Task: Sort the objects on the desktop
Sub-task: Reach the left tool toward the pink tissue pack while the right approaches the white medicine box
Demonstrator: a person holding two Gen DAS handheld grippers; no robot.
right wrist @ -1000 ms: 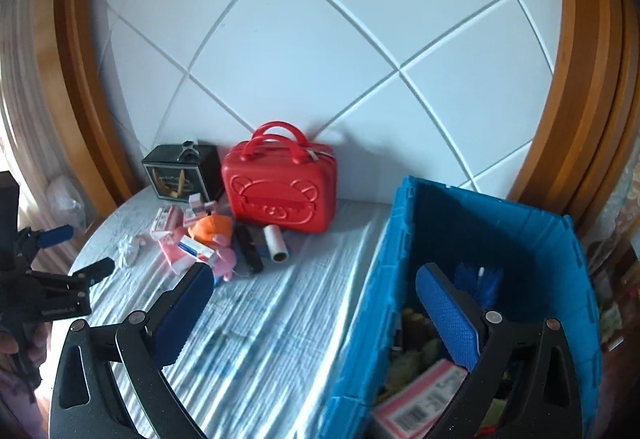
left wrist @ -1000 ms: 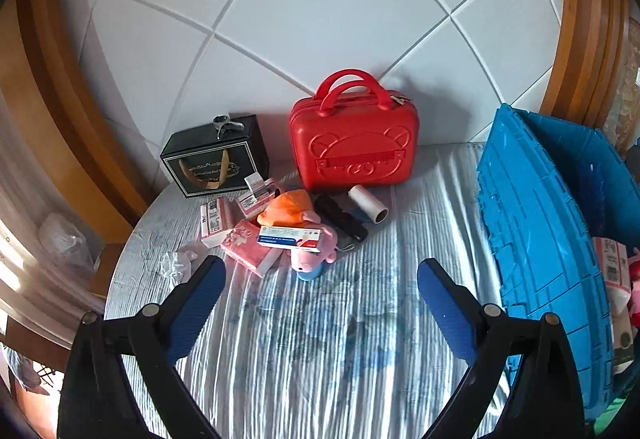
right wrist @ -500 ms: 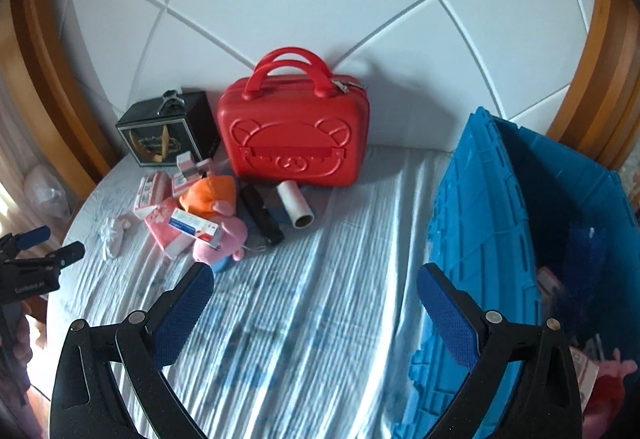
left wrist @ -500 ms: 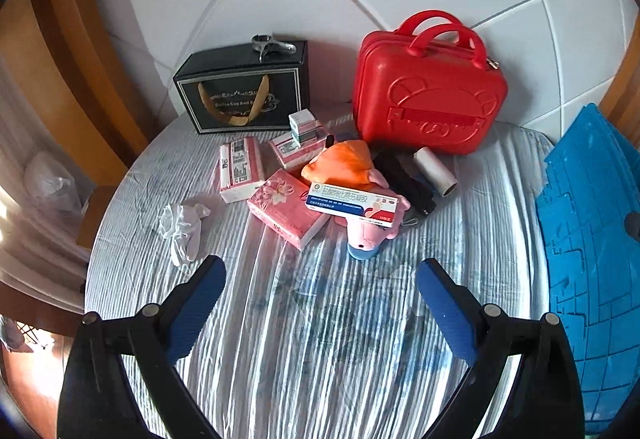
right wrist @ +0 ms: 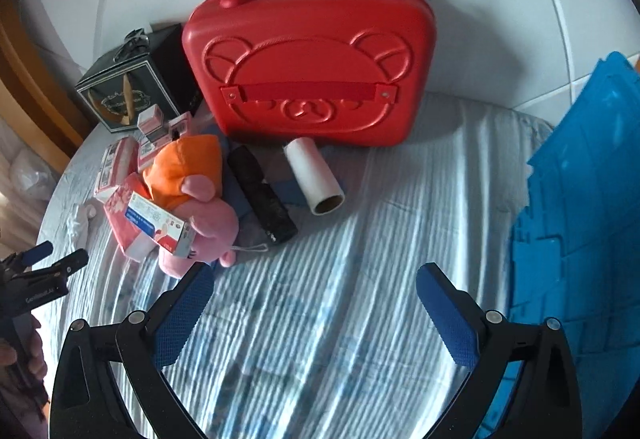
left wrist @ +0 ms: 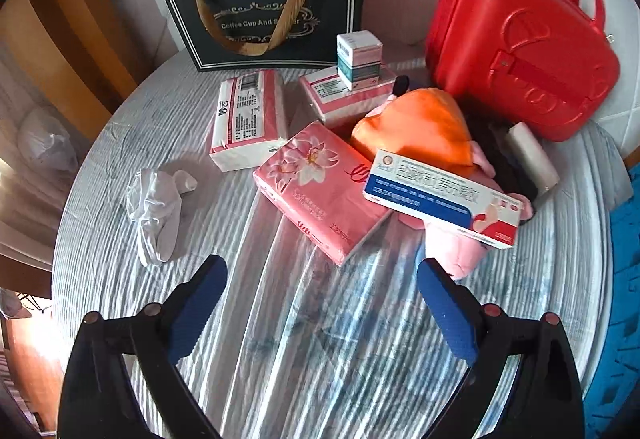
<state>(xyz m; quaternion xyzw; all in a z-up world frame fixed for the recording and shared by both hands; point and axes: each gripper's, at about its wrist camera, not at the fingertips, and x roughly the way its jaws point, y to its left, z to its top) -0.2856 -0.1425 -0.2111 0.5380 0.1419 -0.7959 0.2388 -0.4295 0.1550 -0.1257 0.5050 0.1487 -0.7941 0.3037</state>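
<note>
The red case (right wrist: 308,67) stands upright against the white tiled wall at the back of the desk (right wrist: 360,279), and everything else is easiest placed from it. Left of the red case sits a black gift box (left wrist: 264,7) with a gold ribbon handle. In front of the red case lie a white roll (right wrist: 314,175) and a black cylinder (right wrist: 262,195), side by side and near each other. In front and left of the red case is the main heap: a pink plush toy (right wrist: 204,227) with an orange part (left wrist: 416,127), a long white-and-blue carton (left wrist: 440,197) resting on top of the plush toy, a pink floral tissue pack (left wrist: 320,187) touching it, 2 more tissue packs (left wrist: 248,119) behind that, and a small white-and-teal box (left wrist: 358,59) standing on one of them. A crumpled white cloth (left wrist: 158,205) lies farthest left of the red case, apart from the heap. Right of the red case is the wall of a blue crate (right wrist: 580,199). The left claw (left wrist: 320,279) is spread wide and holds nothing, just in front of the floral pack and the plush toy. The right claw (right wrist: 314,285) is also spread wide and empty, above bare cloth in front of the red case.
</note>
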